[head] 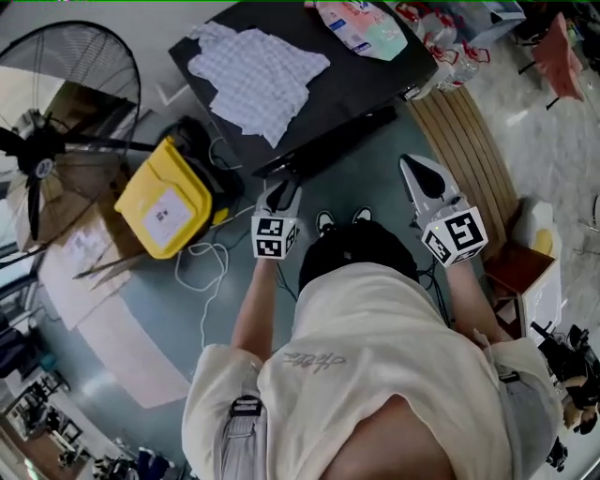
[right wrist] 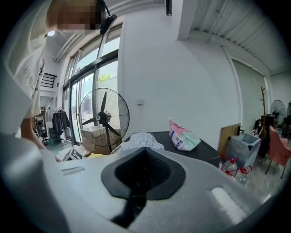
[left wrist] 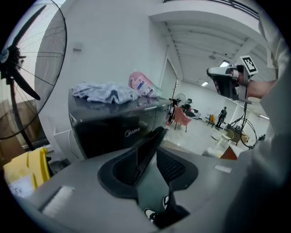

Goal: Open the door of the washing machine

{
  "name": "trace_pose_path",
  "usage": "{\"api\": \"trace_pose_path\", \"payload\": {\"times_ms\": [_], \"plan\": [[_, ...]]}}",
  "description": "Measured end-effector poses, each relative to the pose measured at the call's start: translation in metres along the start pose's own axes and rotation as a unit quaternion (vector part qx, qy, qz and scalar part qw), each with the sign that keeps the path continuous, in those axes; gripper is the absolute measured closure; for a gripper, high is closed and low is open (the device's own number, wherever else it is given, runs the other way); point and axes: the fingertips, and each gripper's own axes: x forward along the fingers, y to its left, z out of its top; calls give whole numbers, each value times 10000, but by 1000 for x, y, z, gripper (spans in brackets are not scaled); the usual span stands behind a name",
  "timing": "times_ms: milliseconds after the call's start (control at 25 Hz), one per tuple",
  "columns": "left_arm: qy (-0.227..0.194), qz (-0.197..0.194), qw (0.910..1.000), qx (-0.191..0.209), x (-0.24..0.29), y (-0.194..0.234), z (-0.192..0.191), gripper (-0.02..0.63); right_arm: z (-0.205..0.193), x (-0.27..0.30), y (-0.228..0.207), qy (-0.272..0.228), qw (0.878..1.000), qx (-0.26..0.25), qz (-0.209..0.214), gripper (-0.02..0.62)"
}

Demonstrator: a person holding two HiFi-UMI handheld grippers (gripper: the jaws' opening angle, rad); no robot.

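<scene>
The black washing machine stands straight ahead of me, also seen in the left gripper view. Its dark door hangs ajar at the front. My left gripper reaches the door's free end. Seen from the left gripper, the door's edge runs between the open jaws, with a gap of floor showing beside the right pad. My right gripper is held in the air to the right of the door, shut and empty. It also shows in the left gripper view.
A checked cloth and a detergent bag lie on the machine's top. On the left are a standing fan, a yellow box and a white cable. A slatted wooden panel is at the right.
</scene>
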Motion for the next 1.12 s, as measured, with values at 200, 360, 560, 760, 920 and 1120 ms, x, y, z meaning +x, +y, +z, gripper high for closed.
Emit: {"api": "trace_pose_path", "payload": {"times_ms": [200,360,560,760,920,1120], "plan": [[540,-222,9982,161,44,5,-43,454,-19,-8,-16,170,9991,159,-367,595],[1009,-435,9922,587,76,3,-74,446,-22,-16,-13,353,9985,109,-408,595],[1558,-620,9825,816,103,6,-106,442,-24,-18,-5,394,9981,71,-475,595],[2028,-515,9731,966,125,16,-132,434,-27,-20,-2,546,9974,-8,-470,595],[2216,-481,9697,910,140,19,-142,436,-32,-26,-7,639,9964,112,-540,595],[2734,-439,9562,949,153,22,-168,464,-34,-28,-4,665,9963,120,-532,595]]}}
